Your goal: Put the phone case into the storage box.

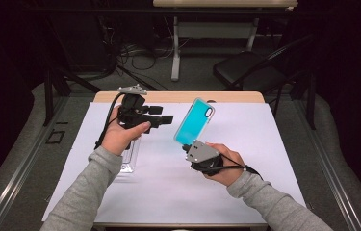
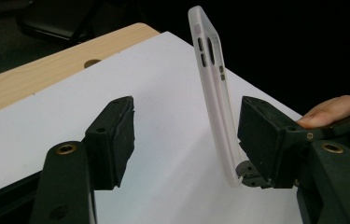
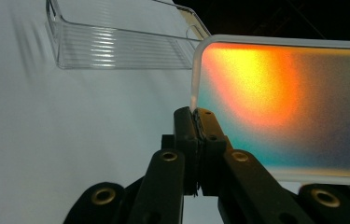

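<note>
Right gripper (image 3: 196, 122): my jaws pinch the turquoise translucent plastic phone case (image 1: 194, 121), raised over the bench (image 1: 245, 144).
Left gripper (image 1: 164, 115): jaws apart, empty.
Hidden: clear plastic tray (image 1: 129, 159), partly behind my left hand.

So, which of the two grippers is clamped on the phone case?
The right gripper: its jaws pinch the teal phone case at its lower edge. The left gripper stands open, holding nothing.

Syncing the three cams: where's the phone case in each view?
High view: phone case right of centre, tilted up from the right gripper.
Left gripper view: edge-on, upright, centre-right.
Right gripper view: fills the right half, corner pinched.
Shared landmark: white sheet.
</note>
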{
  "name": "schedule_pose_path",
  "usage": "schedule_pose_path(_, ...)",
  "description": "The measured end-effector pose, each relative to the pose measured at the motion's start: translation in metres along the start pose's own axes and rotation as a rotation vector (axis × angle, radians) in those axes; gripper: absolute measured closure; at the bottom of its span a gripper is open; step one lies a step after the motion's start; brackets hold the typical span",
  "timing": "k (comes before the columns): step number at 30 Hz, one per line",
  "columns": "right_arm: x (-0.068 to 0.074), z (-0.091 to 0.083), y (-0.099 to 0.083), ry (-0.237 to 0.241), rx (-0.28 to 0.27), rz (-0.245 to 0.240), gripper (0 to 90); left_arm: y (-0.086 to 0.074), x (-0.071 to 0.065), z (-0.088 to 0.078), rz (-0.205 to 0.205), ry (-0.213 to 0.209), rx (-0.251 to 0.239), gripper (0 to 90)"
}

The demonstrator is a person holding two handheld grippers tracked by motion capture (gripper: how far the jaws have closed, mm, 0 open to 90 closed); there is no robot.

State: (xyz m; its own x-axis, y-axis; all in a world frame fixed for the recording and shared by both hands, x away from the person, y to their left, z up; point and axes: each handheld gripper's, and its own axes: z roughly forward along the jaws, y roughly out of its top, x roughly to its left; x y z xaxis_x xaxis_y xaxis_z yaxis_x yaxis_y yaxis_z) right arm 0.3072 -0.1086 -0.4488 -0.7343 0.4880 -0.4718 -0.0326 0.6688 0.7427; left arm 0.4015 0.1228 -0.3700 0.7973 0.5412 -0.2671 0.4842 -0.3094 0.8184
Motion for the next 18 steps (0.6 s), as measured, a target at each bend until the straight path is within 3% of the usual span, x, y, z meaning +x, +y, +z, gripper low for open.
schedule_pose_path(11,0.004,0.005,0.006,0.008,-0.001,-0.019,89.3,0.005,0.000,0.014,-0.066,-0.048,0.036,40.8)
schedule_pose_path(18,0.004,0.004,0.006,0.007,-0.009,-0.026,89.3,0.011,-0.002,0.021,-0.086,-0.075,0.048,45.9)
